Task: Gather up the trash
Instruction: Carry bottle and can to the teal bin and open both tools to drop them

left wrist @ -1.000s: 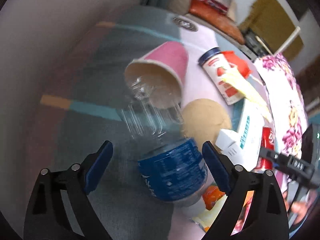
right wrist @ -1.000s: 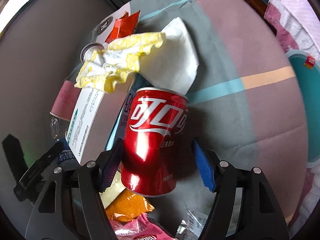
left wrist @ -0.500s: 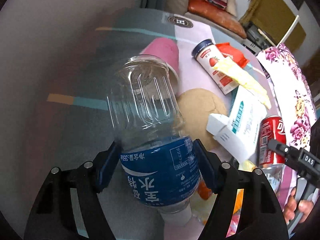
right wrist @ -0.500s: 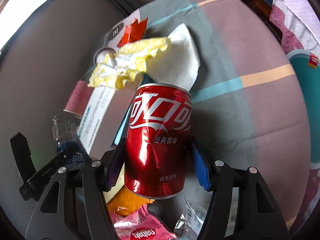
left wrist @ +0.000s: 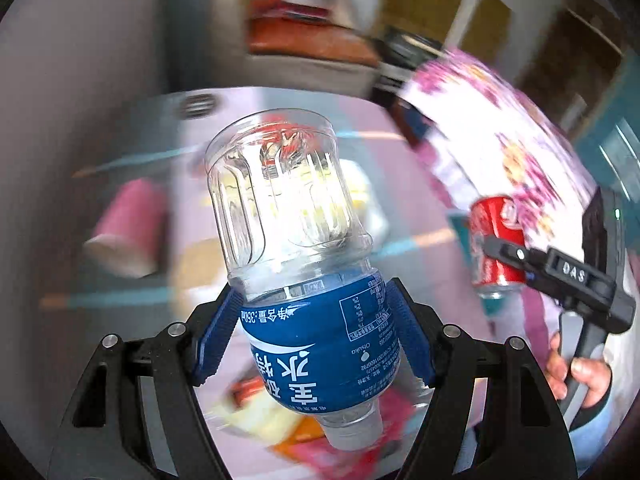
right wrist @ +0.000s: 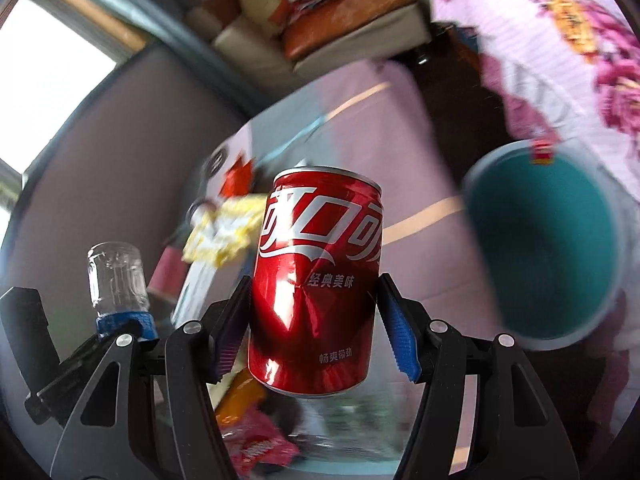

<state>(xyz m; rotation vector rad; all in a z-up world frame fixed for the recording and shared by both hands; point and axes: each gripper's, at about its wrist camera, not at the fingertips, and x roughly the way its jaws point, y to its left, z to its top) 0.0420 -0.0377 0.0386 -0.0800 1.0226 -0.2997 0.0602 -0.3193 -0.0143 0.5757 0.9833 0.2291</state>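
Observation:
My left gripper (left wrist: 312, 334) is shut on a clear plastic bottle (left wrist: 296, 248) with a blue label, held bottom-up above the table. My right gripper (right wrist: 314, 338) is shut on a dented red cola can (right wrist: 316, 284), held upright in the air. The can (left wrist: 496, 240) and the right gripper's body show at the right of the left wrist view. The bottle (right wrist: 116, 284) shows at the left of the right wrist view. A teal bin (right wrist: 548, 248) stands open to the right of the can.
On the striped cloth lie a pink paper cup (left wrist: 128, 228), yellow crumpled paper (right wrist: 224, 236), a white box (right wrist: 196, 288) and snack wrappers (right wrist: 256, 440). A floral cloth (right wrist: 560, 40) hangs at the right. Cushions (right wrist: 320, 12) are piled at the back.
Both grippers closed on their items and lifted them off the table. The bottle and can rose, and the teal bin came into the right wrist view.

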